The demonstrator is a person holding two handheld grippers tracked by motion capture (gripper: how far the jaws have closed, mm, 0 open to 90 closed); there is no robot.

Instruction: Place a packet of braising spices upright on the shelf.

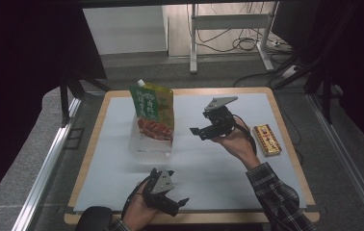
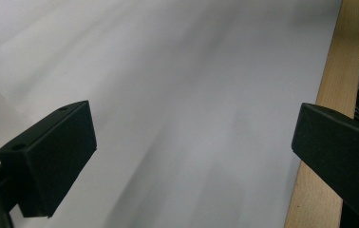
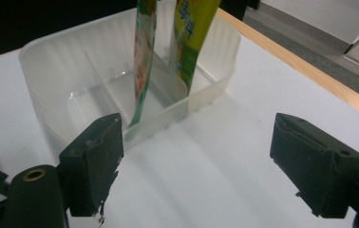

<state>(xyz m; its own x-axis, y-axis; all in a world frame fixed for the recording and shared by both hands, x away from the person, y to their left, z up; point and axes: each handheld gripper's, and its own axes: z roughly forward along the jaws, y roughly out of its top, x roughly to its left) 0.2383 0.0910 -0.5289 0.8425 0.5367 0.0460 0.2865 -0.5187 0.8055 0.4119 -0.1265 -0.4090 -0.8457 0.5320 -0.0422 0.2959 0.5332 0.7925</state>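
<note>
- Your right gripper (image 1: 208,129) hangs above the white mat (image 1: 228,168) with its jaws wide and nothing between them, facing the clear plastic bin (image 3: 49,71).
- Your left gripper (image 1: 173,199) sits low at the near edge of the table (image 1: 91,144), jaws also spread wide and empty, over bare mat.
- Two pouches stand upright in the bin: a green pouch (image 3: 144,57) against the divider and a yellow pouch (image 3: 194,33) in the far compartment.
- One small red-and-gold packet (image 1: 266,139) lies flat on the mat, just beside your right hand (image 1: 238,144).
- By my reading, you are between grasps, with the packet the likeliest item left to load.
- Next, I judge, turn the right gripper down over the packet, close across its short width, then carry it to the bin's free near compartment.
</note>
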